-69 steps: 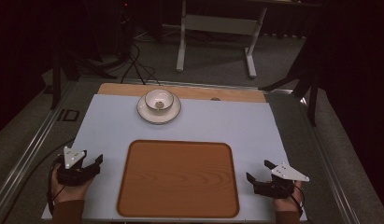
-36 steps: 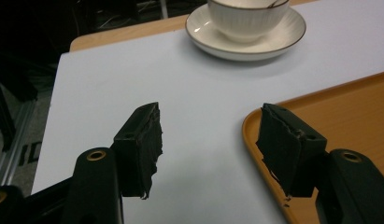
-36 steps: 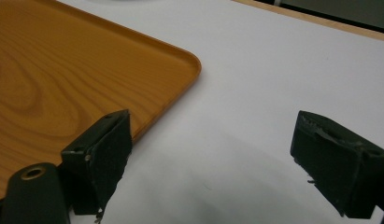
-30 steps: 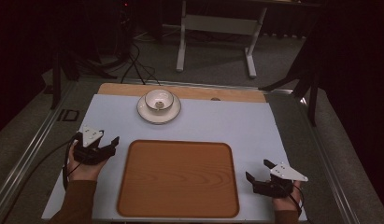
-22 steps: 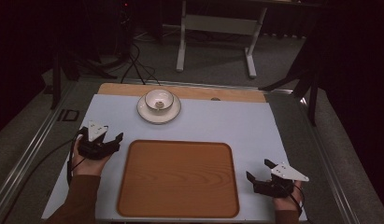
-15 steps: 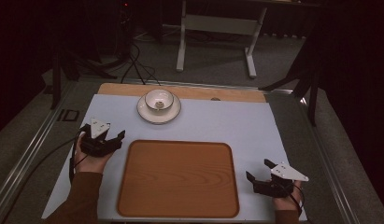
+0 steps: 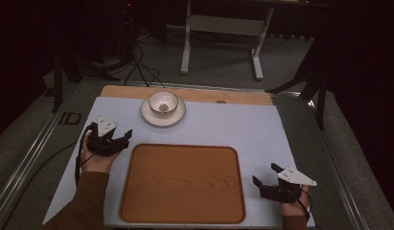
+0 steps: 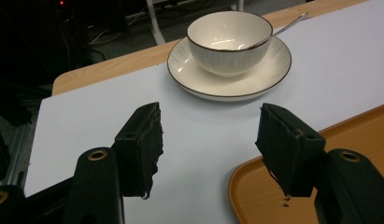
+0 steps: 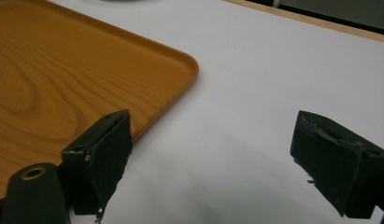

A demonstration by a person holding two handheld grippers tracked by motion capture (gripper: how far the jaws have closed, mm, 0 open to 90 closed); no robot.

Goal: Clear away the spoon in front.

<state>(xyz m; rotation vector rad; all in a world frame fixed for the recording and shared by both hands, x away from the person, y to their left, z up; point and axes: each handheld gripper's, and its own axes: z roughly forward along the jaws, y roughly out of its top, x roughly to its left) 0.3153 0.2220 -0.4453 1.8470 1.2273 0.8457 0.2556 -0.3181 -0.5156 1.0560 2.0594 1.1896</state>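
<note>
A round white bowl with a thin dark rim sits on a white ribbed saucer at the far side of the pale blue table top. A thin metal spoon leans inside the bowl. The left gripper is near the saucer, just off the far left corner of the big brown wooden tray, and points at the bowl. Its black jaws are wide apart and hold nothing. The right gripper rests near the tray's right edge, close to the person. Its jaws are wide apart too, with nothing between them
</note>
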